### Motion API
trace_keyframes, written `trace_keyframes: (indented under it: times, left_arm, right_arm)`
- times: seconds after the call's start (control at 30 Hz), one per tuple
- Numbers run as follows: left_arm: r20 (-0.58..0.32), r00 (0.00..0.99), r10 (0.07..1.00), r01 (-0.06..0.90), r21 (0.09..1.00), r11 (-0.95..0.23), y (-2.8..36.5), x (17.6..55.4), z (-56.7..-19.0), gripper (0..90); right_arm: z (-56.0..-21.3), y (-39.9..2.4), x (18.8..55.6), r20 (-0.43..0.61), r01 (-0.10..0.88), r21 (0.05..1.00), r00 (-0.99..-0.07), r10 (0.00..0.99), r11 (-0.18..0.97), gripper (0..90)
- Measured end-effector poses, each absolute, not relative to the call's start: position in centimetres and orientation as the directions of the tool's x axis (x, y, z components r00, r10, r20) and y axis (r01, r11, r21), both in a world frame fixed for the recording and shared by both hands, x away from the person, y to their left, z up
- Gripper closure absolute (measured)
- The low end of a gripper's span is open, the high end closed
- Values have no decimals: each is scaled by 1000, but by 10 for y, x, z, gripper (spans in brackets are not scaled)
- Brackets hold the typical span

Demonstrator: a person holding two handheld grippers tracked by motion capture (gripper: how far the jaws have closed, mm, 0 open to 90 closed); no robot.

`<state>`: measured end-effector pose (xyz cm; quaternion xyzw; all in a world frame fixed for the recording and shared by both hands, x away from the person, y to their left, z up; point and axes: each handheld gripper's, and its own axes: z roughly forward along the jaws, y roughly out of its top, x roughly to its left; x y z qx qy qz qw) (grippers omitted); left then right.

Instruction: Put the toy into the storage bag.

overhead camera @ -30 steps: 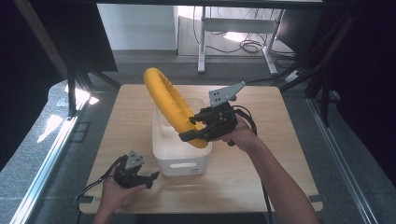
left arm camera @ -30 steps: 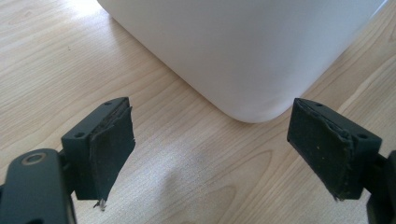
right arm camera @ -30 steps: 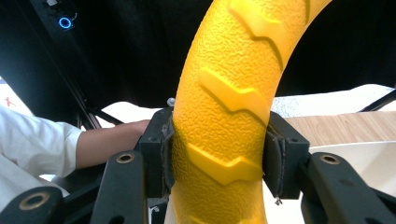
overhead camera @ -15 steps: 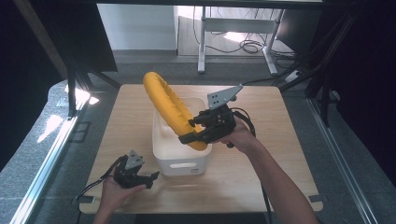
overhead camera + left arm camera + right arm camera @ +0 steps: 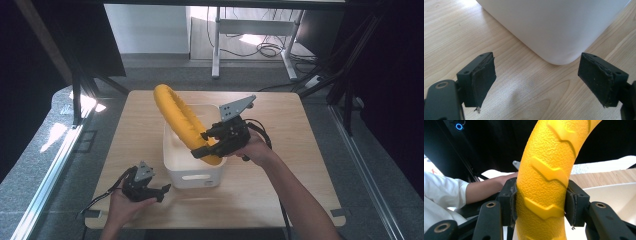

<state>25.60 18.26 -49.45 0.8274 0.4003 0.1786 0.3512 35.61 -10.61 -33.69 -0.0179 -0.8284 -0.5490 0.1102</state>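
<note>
A: Grippers first, nearest one. Left gripper [image 5: 162, 190] low on the near-left of the surface [image 5: 300, 130], resting in the hand, jaws spread wide and holding nothing. Just short of the near corner of the white tub [image 5: 559, 27], not touching it.

B: And the other?

A: Right gripper [image 5: 200, 145] over the tub [image 5: 192, 172], clamped hard on the yellow ring [image 5: 182, 120]. Pads [image 5: 513, 202] pressed into both flanks of it, no gap either side.

B: Where does that leave the ring?

A: Up in the air, tilted, lower end at the gripper just above the tub's opening, upper end leaning away toward the far-left. Not resting on the surface, and no clear contact with the tub's rim from here.

B: Progress, then?

A: Grasp done, lift done. Going by the pose alone, either lowering into the tub or pulling out of it; cannot tell which. Still left in either case: setting the ring down and letting go.

B: Looks of the ring?

A: Bright yellow, thick, rounded in section, pebbled skin with raised zigzag treads like a tyre [image 5: 544, 170]. Seems rubbery, firm enough to hold its curve under the clamp. Larger across than the tub looks wide, so probably a slanted fit rather than flat.
</note>
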Motion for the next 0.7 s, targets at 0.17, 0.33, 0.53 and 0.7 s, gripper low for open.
trace_keyframes:
  times: [0.17,0.33,0.53,0.7]
  left_arm:
    - [14,616,787,537,724,-433,183,256,-494,147]
    - [12,617,787,537,725,-432,183,256,-495,147]
    - [12,616,788,538,724,-432,183,256,-495,146]
    - [14,619,786,538,721,-436,183,256,-495,146]
  right_arm:
    - [-344,-105,359,217,164,899,-972,-88,406,510]
    - [-352,-104,363,233,180,891,-969,-79,417,509]
    - [-359,-105,366,235,182,888,-969,-76,423,506]
    - [-362,-108,367,233,190,887,-971,-54,421,498]
